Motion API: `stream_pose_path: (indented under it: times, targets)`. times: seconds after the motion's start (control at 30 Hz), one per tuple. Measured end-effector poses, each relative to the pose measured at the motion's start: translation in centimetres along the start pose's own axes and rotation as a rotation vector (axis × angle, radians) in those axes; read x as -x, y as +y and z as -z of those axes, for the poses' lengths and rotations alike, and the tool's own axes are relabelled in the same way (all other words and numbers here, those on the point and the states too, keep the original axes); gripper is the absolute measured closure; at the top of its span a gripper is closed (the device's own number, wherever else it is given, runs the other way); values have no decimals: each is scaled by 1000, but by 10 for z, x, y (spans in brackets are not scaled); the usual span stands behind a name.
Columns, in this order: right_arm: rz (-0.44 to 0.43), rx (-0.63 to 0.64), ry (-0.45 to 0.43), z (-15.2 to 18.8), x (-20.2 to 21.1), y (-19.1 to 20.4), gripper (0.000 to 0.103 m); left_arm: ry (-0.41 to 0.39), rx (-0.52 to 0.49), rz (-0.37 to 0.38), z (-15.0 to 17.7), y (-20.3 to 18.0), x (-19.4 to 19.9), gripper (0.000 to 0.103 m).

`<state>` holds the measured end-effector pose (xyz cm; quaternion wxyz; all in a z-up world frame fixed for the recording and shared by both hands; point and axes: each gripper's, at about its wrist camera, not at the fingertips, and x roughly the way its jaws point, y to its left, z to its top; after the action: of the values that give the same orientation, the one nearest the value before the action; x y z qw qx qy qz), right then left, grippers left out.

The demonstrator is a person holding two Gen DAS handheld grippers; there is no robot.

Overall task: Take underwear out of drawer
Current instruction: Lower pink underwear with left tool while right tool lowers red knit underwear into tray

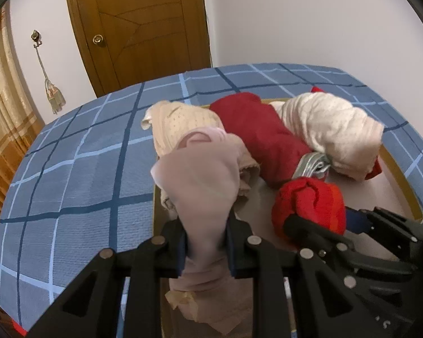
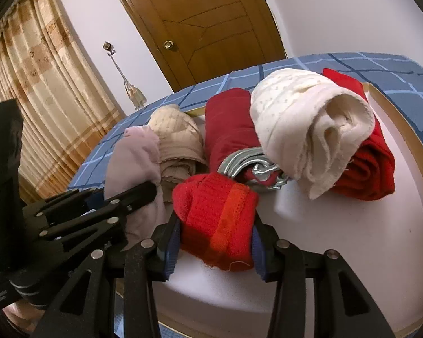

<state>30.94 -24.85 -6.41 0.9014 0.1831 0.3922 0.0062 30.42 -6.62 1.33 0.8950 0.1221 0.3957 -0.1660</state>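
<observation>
Blue checked bedding [image 1: 70, 169] carries the shallow drawer [image 2: 400, 129], with a wooden door [image 1: 143, 28] behind. Your left gripper [image 1: 207, 242] is clamped tight on a pale pink garment [image 1: 200, 186], which bunches up between the fingers and hangs below them at the drawer's near left corner. Your right gripper [image 2: 215, 249] is closed around a bright red roll [image 2: 217, 217] resting on the white drawer floor. So both grasps look made; you are at the lifting step. Next, raise both pieces clear of the rim, watching that the pink cloth does not drag the beige piece [image 2: 174, 138] touching it. Dark red [image 1: 256, 138] and cream rolls [image 2: 304, 124] remain farther in.
</observation>
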Motion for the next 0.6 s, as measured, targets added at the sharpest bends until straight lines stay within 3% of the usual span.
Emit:
stream_pose_path:
  times: [0.6]
  targets:
    - [41, 55, -26, 3, -3, 8, 55, 23, 16, -6, 5, 8, -19, 81]
